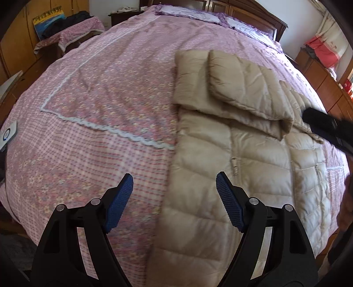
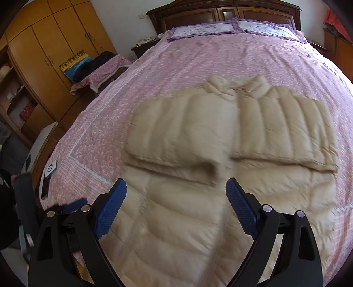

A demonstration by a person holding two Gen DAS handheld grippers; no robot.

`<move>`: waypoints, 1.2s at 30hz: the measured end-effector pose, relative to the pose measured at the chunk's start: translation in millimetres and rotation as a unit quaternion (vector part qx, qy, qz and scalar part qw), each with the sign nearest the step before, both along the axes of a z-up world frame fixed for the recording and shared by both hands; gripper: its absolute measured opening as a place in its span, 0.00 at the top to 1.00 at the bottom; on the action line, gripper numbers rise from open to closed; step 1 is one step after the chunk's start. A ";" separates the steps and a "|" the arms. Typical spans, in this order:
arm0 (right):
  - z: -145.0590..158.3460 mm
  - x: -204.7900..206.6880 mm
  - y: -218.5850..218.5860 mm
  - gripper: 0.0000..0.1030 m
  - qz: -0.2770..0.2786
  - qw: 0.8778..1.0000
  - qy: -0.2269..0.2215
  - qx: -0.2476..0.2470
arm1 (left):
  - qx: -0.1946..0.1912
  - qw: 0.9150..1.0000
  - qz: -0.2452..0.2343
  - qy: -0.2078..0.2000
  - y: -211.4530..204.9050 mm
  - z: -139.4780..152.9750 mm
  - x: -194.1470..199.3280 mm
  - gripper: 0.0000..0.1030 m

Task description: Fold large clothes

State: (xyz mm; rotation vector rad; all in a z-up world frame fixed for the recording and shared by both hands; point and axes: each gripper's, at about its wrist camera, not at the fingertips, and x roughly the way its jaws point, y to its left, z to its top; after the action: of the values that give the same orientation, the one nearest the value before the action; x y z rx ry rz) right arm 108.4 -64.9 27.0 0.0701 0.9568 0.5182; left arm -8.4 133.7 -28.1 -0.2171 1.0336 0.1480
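While each hand-held gripper [image 1: 174,183] [image 2: 176,189] gapes empty, the down jacket [image 2: 198,198] lies lengthwise, collar toward the headboard [image 2: 220,13].

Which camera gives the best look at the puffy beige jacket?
The right wrist view: the jacket lies centred there, both sleeves folded across, collar visible. The left wrist view shows it off to the right, partly cut off.

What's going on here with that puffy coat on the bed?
A person holding a gripper in each hand is folding a beige down jacket on the pink floral bedspread. Both sleeves are already folded across the chest. The left gripper and right gripper hang open above it, holding nothing.
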 end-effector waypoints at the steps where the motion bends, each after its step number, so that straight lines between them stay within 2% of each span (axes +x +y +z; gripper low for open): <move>1: -0.9 3.4 7.0 0.14 0.003 1.000 0.002 0.002 | 0.004 1.000 0.003 0.002 2.5 -0.7 -0.9 0.25; 3: -4.0 12.5 28.3 0.13 0.017 1.000 0.008 0.004 | 0.007 1.000 0.013 0.003 7.3 -1.6 -3.6 0.25; 7: -8.6 27.7 67.6 0.11 0.012 1.000 -0.008 -0.025 | 0.001 1.000 0.025 0.001 16.2 -2.7 -7.9 0.25; 16: -34.1 56.8 112.7 0.13 0.004 0.995 -0.019 -0.095 | -0.002 1.000 0.027 0.002 15.7 -5.9 -16.0 0.25; 19: -47.6 59.6 116.0 0.20 0.010 0.993 -0.012 -0.114 | -0.007 1.000 0.029 0.003 14.3 -7.6 -15.3 0.25; 21: -56.7 62.7 113.0 0.28 0.010 0.994 0.000 -0.109 | -0.015 0.999 0.029 0.004 12.6 -9.7 -14.7 0.25; 22: -60.0 63.8 111.1 0.35 0.010 0.994 0.004 -0.110 | -0.018 0.999 0.029 0.003 11.9 -10.0 -14.2 0.25; 23: -62.3 64.5 110.6 0.46 0.010 0.994 0.005 -0.112 | -0.020 0.999 0.028 0.003 11.1 -10.1 -13.5 0.25; 24: -63.6 64.7 108.4 0.50 0.010 0.994 0.003 -0.112 | -0.022 0.999 0.027 0.001 9.8 -9.8 -13.6 0.25; 26: -61.1 64.3 103.0 0.70 0.010 0.995 0.004 -0.103 | -0.021 1.000 0.023 -0.001 8.8 -8.7 -10.9 0.25; 28: -55.4 64.1 93.2 0.79 0.009 0.997 0.011 -0.078 | -0.019 1.000 0.020 -0.003 7.9 -7.9 -9.3 0.25; 31: -38.8 56.8 75.8 0.83 0.013 0.999 0.000 -0.050 | -0.019 1.000 0.016 -0.009 5.5 -4.0 -4.6 0.25; 36: 0.6 46.5 40.8 0.84 0.019 0.999 -0.030 -0.001 | -0.016 1.000 0.001 -0.021 -1.0 5.9 8.1 0.25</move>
State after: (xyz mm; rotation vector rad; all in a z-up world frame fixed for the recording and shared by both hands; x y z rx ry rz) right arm 154.9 -24.1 27.6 0.0347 0.9014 0.5510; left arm -0.3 132.7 -22.2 -0.2492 0.9951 0.1291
